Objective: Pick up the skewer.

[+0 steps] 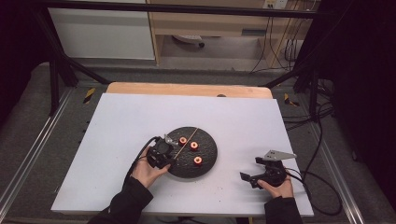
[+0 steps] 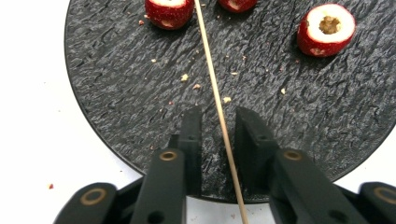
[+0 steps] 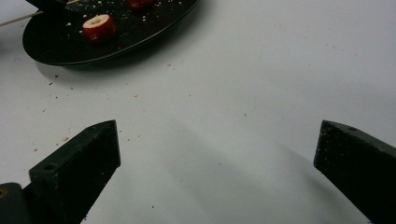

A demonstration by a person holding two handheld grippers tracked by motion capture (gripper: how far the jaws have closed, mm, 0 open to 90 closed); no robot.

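A round black plate (image 1: 208, 144) lies in the middle of the white table. On it sit three red cored fruits (image 1: 182, 140) (image 1: 193, 145) (image 1: 198, 160), and a thin wooden skewer (image 1: 189, 138) lies slantwise across it. My left gripper (image 1: 170, 150) is at the plate's left rim. In the left gripper view its jaws (image 2: 218, 113) straddle the skewer (image 2: 212, 79) low over the plate (image 2: 130, 93), with a gap on each side, so it is open. My right gripper (image 1: 251, 169) rests on the table right of the plate, jaws (image 3: 218, 140) wide open around nothing.
Crumbs are scattered on the plate and on the white table (image 1: 130, 121). A fruit (image 3: 99, 27) and the plate's edge (image 3: 140, 37) sit far up left in the right gripper view. Cables trail from both grippers toward the table's front edge.
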